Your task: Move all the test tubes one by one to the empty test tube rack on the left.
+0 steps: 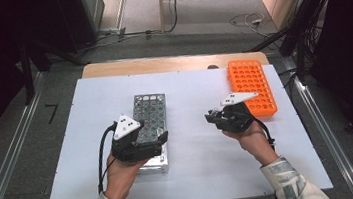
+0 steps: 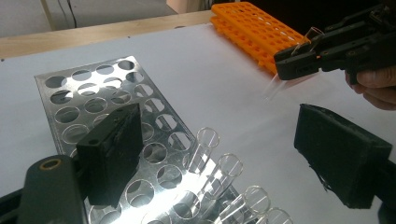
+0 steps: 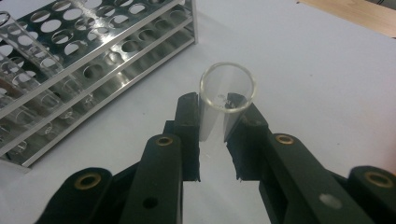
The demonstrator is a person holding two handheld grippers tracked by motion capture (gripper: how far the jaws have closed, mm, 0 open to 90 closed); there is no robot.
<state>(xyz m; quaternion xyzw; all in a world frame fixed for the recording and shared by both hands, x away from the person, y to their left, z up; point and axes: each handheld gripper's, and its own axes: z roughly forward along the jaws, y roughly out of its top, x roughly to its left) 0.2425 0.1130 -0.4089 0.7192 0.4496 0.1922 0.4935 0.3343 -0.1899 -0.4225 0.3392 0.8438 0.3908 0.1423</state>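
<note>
Your right tongs [image 3: 212, 123] were pinching a clear glass test tube [image 3: 226, 100] just below its open rim, with one black jaw on each side of it. In the left gripper view you could see the same tube [image 2: 273, 86] hanging down from those tongs [image 2: 299, 58] at a slant, above the white desk [image 1: 197, 162] and not touching it. The right tongs were in the space between the two racks, nearer to the orange plastic rack [image 1: 252, 87], which lay at the far right part of the desk.

Your left tongs [image 2: 224, 158] were spread wide and held nothing. They were over the near end of the metal test tube rack [image 1: 150, 127], with one jaw above the holes of the rack and the other jaw past its edge, above the desk. Between these jaws, several more glass tubes [image 2: 219, 175] stood in the near holes of the metal rack, leaning a little. Most other holes of this rack were empty.
</note>
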